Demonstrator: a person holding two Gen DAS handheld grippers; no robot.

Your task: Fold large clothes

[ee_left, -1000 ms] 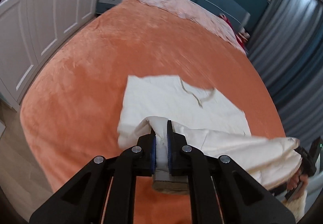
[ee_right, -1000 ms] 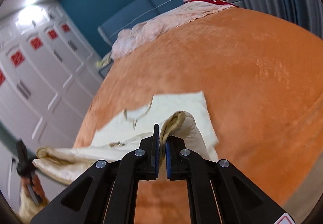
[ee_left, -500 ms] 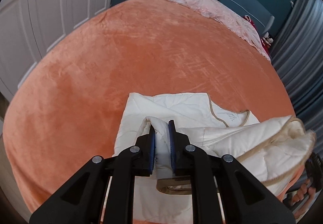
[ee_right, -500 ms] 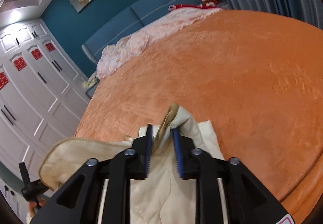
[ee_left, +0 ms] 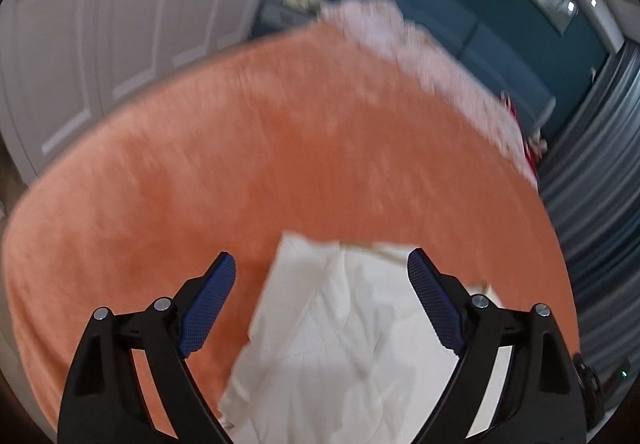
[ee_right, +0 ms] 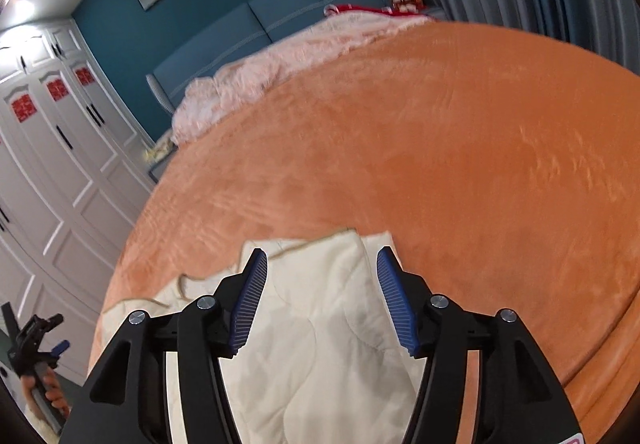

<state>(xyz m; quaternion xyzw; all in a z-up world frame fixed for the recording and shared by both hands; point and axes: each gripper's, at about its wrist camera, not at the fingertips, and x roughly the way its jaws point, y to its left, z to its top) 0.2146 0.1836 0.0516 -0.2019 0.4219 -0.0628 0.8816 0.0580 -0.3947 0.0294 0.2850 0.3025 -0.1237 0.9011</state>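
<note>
Both grippers, left [ee_left: 322,258] and right [ee_right: 320,256], hovering spread wide, gripping nothing. Garment [ee_right: 320,332] lying folded near bed [ee_right: 460,163] front edge. Risk: puffy fold springing apart, fingers snagging layer.

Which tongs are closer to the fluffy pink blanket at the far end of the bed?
Can't tell. Left tongs and right tongs both hang open over the cream garment, with the pink blanket far across the orange bedspread.
</note>
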